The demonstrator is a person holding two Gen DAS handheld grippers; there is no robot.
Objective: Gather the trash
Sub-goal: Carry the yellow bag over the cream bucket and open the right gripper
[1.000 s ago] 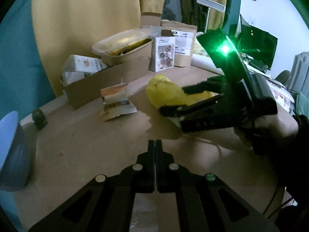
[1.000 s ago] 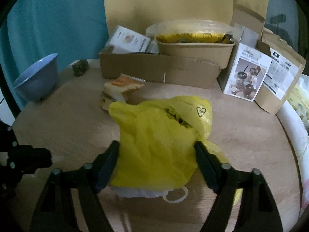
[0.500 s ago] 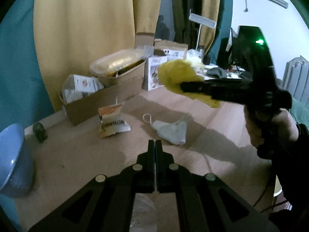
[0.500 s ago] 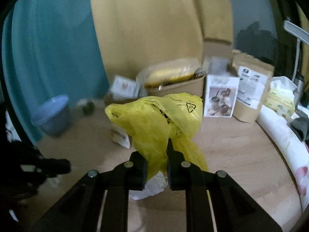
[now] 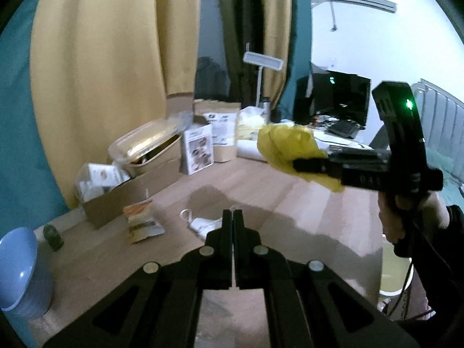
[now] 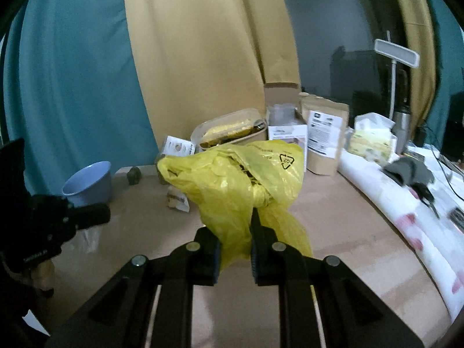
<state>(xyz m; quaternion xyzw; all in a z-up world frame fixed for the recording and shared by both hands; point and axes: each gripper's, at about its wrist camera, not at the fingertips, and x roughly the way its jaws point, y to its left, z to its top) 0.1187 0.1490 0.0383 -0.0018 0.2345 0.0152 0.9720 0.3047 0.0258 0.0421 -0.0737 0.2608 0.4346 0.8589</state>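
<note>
Room: teal and mustard curtains hang behind a pale wooden worktop (image 6: 333, 226) cluttered along its far edge.
Background clutter: a cardboard box (image 5: 130, 194), a lidded food container (image 6: 232, 127) and kraft pouches (image 6: 324, 142) stand at centre frame in the right wrist view.
Yellow plastic bag (image 6: 240, 179): held in the air above the worktop, centre of the right wrist view, right of centre in the left wrist view.
Right gripper (image 6: 233, 249): jaws narrow, pinching a gathered fold of the bag; over the last second they closed from a wide stance around it.
Left gripper (image 5: 233, 223): jaws fully together with nothing between them, low centre of its own view.
Other trash: a white face mask (image 5: 203, 224) and a torn snack wrapper (image 5: 142, 223) lie on the worktop just beyond the left jaws.
Blue bowl (image 6: 88, 182): at the left edge of the worktop.
Handling: the bag looks light, soft and slippery; thin film likely slides through pads unless bunched.
Grip point: best taken at a thick gathered fold, as here, not at a single loose layer.
</note>
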